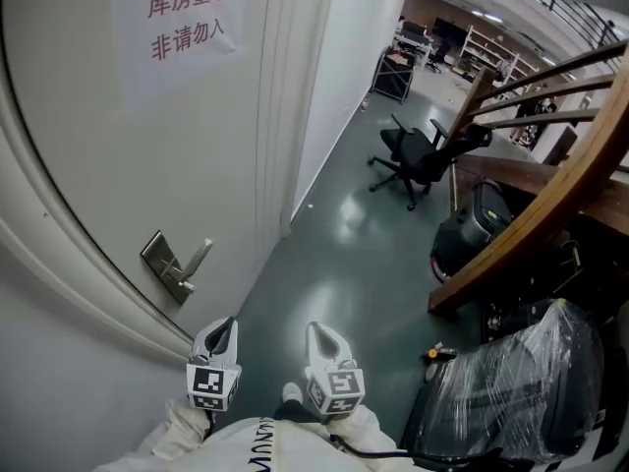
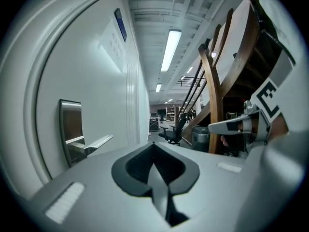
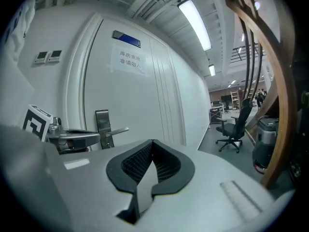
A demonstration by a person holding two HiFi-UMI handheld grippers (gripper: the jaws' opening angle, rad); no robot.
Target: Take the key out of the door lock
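Left tongs [image 1: 226,324] pressed together, empty. Right tongs [image 1: 316,330] pressed together, empty. Both side by side, near door [image 1: 98,146], not touching. Lock plate [image 1: 165,264] with lever handle [image 1: 198,256] up-left of tongs. Key too small to make out.

Paper sign [image 1: 187,23] with red Chinese print on a white door [image 1: 88,165].

The sign carries two rows of red characters: "库房重地" above "非请勿入". Higher on the same door, the right gripper view shows a small blue plate [image 3: 126,38], its print too small to read. At the bottom of the head view, dark letters on the person's white garment [image 1: 236,448] are cut off by the picture's edge. They may read "VUV", but that is uncertain.
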